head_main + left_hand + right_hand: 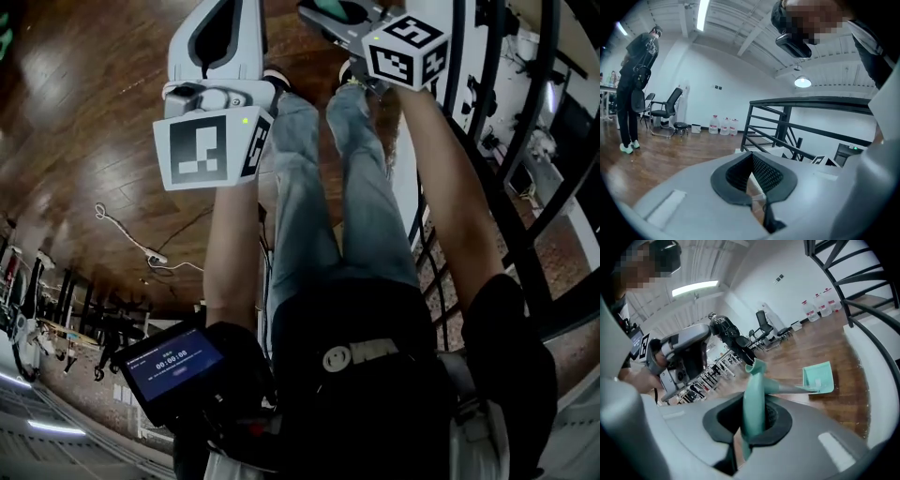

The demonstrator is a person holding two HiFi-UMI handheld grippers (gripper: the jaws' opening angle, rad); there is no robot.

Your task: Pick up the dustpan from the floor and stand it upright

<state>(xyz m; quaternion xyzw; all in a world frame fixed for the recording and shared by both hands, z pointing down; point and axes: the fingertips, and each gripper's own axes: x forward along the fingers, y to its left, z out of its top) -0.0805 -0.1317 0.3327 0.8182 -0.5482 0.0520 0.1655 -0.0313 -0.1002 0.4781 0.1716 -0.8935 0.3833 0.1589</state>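
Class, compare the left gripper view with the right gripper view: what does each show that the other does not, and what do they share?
Only the left gripper view: a round lit ceiling lamp, and a look along the left gripper, its fingers together on nothing.
Only the right gripper view: the right gripper shut on the handle of the teal dustpan, whose pan sits at the far end, near the floor.
Both: the wood floor, the black railing, an office chair and water bottles by the white wall.
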